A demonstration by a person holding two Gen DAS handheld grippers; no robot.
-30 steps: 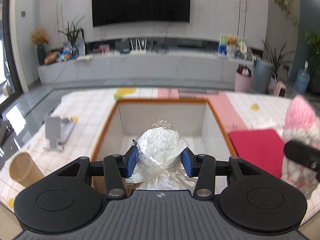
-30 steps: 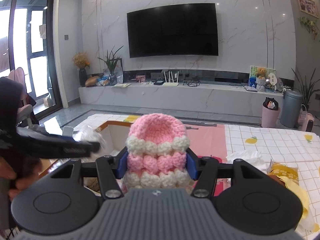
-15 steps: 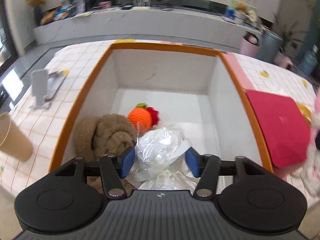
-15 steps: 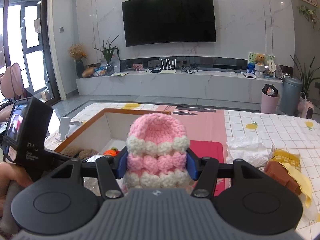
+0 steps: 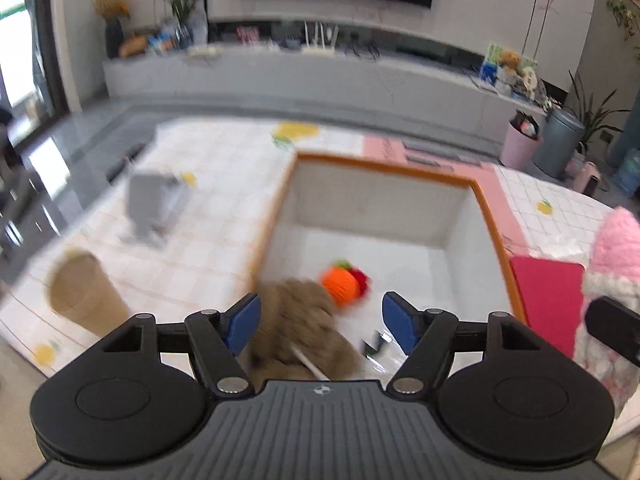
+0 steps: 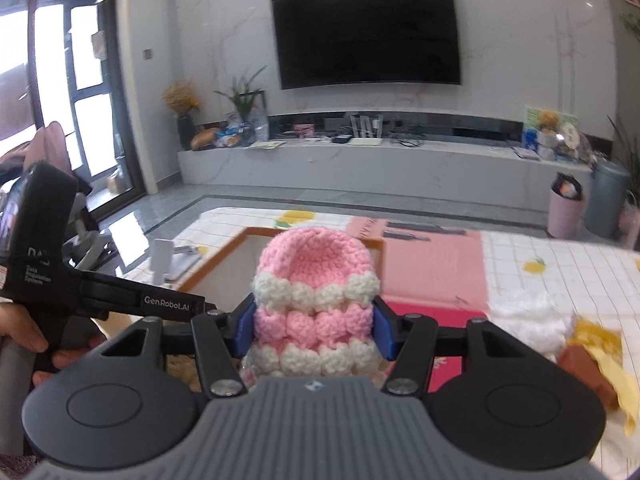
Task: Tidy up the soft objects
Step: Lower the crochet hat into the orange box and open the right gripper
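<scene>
1. soft stuff, left wrist view: left gripper [image 5: 320,322] hangs over the orange-rimmed box [image 5: 384,170], jaws spread wide and just been opening, nothing pressed btwn the blue pads.
2. below and btwn the pads, inside the box: brown plush [image 5: 304,328] at the near left, orange knit toy [image 5: 340,284] just behind it, touching or nearly so. a bit of clear plastic wrap [image 5: 380,354] shows near the right pad, low in the box; picture is blurred, can't tell more.
3. outside the box, left: paper cup [image 5: 80,300] and a grey stand [image 5: 150,206] on the checked tablecloth [image 5: 216,216]. right: red pad [image 5: 548,300], and the pink knit hat [image 5: 612,264] at the frame edge.
4. right wrist view: right gripper [image 6: 314,330] clamps the pink knit hat [image 6: 316,284] by its lower pink-and-white bands, pads pressing both sides, crown upright.
5. hat sits in front of the box's far rim [image 6: 256,232]; left gripper's body [image 6: 40,256] is at the left w/ a hand [image 6: 24,332] on its handle.
</scene>
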